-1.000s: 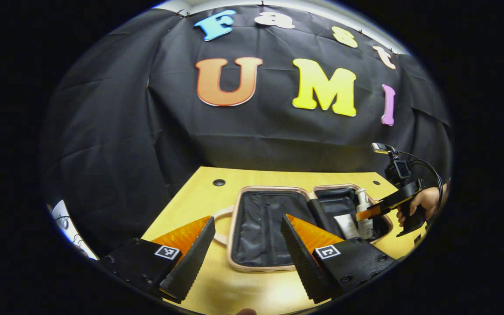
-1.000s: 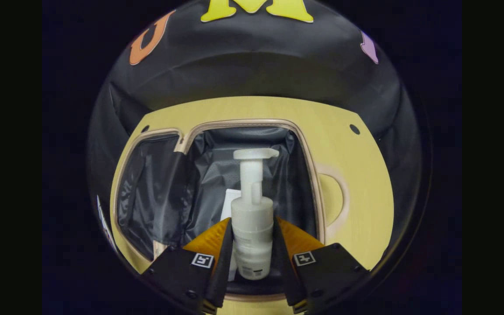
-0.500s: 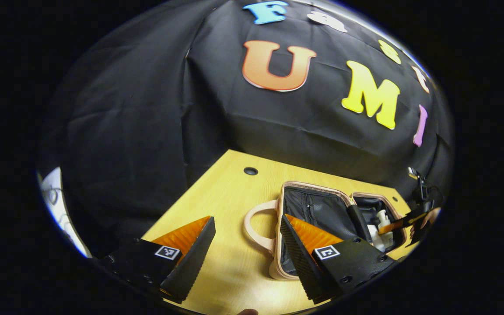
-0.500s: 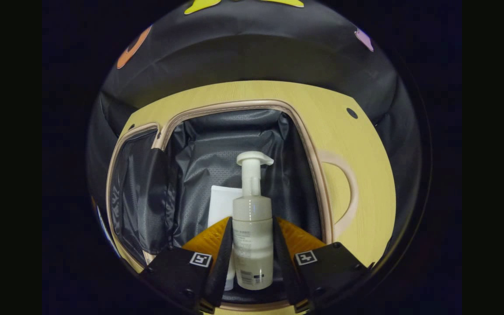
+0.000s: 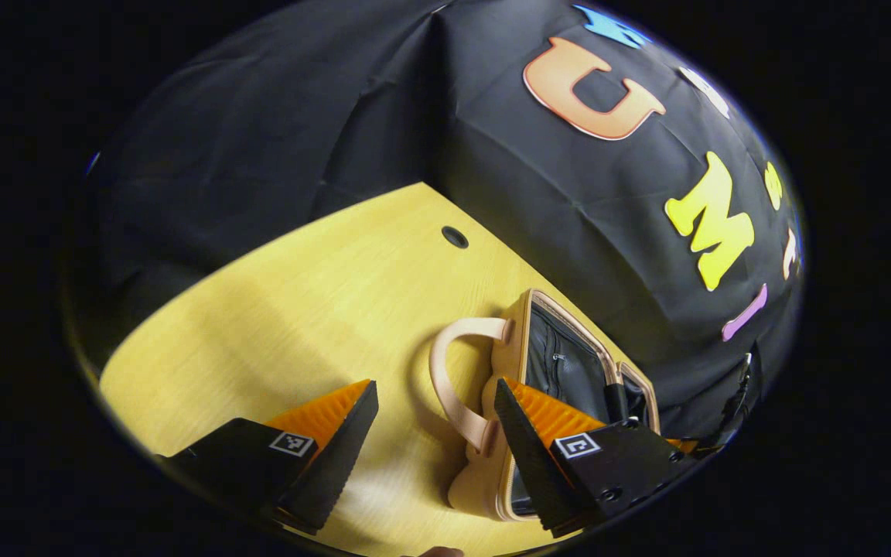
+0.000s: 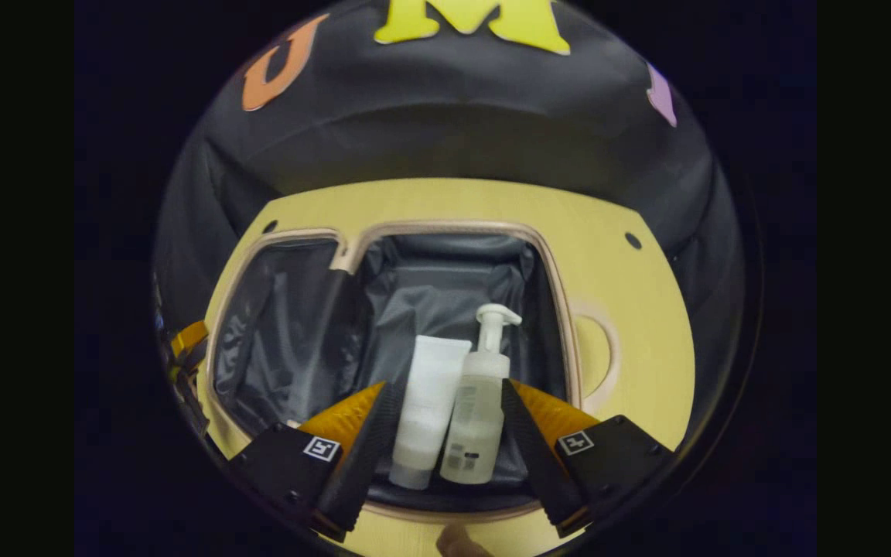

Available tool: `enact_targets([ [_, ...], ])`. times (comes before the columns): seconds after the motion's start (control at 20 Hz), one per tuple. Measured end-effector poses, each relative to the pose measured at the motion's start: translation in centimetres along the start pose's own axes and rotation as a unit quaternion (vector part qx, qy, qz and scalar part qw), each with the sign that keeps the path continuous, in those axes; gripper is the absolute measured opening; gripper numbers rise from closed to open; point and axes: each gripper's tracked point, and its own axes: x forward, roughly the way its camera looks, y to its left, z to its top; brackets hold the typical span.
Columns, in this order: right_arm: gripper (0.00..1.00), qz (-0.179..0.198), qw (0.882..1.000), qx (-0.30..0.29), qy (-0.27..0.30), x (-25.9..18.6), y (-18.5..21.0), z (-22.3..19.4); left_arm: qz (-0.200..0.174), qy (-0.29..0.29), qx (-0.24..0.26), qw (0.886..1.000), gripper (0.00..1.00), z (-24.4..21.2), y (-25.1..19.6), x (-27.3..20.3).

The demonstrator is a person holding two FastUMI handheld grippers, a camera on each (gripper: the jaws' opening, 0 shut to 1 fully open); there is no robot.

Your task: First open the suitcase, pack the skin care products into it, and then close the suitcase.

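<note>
At lower left of the left gripper view, my left gripper [image 5: 434, 433] hangs wide over the counter [image 5: 298, 309], beside the open suitcase [image 5: 561, 371]. Centre of the right gripper view, tube [image 6: 430, 398] and pump bottle [image 6: 479, 402] lie packed; my right gripper [image 6: 445, 433] gapes around them, holding neither. Closing remains; its fingers look in the way.

The left gripper view looks low and tilted across the yellow wooden table [image 5: 322, 302] from beside the handle end of the open pink suitcase with dark lining [image 5: 515, 363]. The right gripper view looks steeply down from close above into that same suitcase [image 6: 445, 232], the part both views share.
</note>
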Motion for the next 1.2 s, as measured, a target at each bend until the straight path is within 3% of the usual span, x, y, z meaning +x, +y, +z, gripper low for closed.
enact_targets([
  [0.1, 0.83, 0.035, 0.999, -0.020, -0.028, -3.9, 1.8, 0.8, 0.003, 0.002, -0.031, 1.000, 0.95, -0.4, 0.6, 0.6],
  [0.15, 0.83, 0.042, 0.998, -0.032, -0.044, -6.4, 2.1, 1.2, 0.011, 0.004, -0.048, 0.999, 0.71, -0.6, 1.1, 1.0],
  [0.2, 0.83, 0.041, 0.996, -0.044, -0.065, -8.8, 1.8, 1.8, 0.002, 0.002, -0.067, 0.998, 0.61, -0.7, 0.8, 1.2],
  [0.25, 0.82, 0.041, 0.994, -0.049, -0.085, -11.3, 1.5, 2.2, -0.006, -0.002, -0.080, 0.997, 0.64, -0.6, 0.5, 1.2],
  [0.3, 0.80, 0.043, 0.993, -0.053, -0.100, -13.6, 1.1, 2.6, -0.011, -0.002, -0.086, 0.996, 0.59, -0.6, 0.3, 1.7],
  [0.35, 0.82, 0.038, 0.991, -0.051, -0.114, -15.9, 0.3, 2.8, -0.012, -0.004, -0.085, 0.996, 0.63, -0.5, 0.3, 2.1],
  [0.4, 0.80, 0.031, 0.990, -0.047, -0.126, -18.1, -0.8, 3.0, -0.018, -0.005, -0.087, 0.996, 0.47, -0.5, 0.1, 2.6],
  [0.5, 0.81, 0.012, 0.988, -0.030, -0.152, -22.2, -2.9, 3.5, -0.021, -0.007, -0.102, 0.995, 0.36, -0.3, -0.2, 2.8],
  [0.55, 0.80, 0.002, 0.986, -0.020, -0.166, -24.0, -3.9, 3.8, -0.018, -0.011, -0.111, 0.994, 0.25, -0.2, -0.3, 3.1],
  [0.75, 0.82, -0.034, 0.976, 0.004, -0.215, -29.3, -7.9, 4.6, 0.001, -0.031, -0.103, 0.994, 0.13, 0.7, -0.8, 2.7],
  [0.9, 0.82, -0.050, 0.968, 0.003, -0.247, -31.8, -10.4, 5.1, 0.031, -0.033, -0.042, 0.998, 0.09, 1.2, -1.9, 2.4],
  [1.05, 0.80, -0.082, 0.958, 0.007, -0.276, -33.7, -13.3, 5.3, 0.053, -0.077, 0.002, 0.996, 0.06, 4.0, -4.2, 0.2],
  [1.1, 0.82, -0.084, 0.954, 0.004, -0.287, -34.1, -14.0, 5.5, 0.055, -0.091, 0.019, 0.994, 0.13, 4.8, -5.5, -0.8],
  [1.15, 0.82, -0.088, 0.951, -0.002, -0.297, -34.6, -14.8, 5.4, 0.061, -0.104, 0.042, 0.992, 0.05, 5.5, -7.0, -1.8],
  [1.2, 0.82, -0.090, 0.948, -0.007, -0.306, -34.9, -15.6, 5.5, 0.068, -0.119, 0.069, 0.988, 0.05, 6.0, -8.6, -2.6],
])
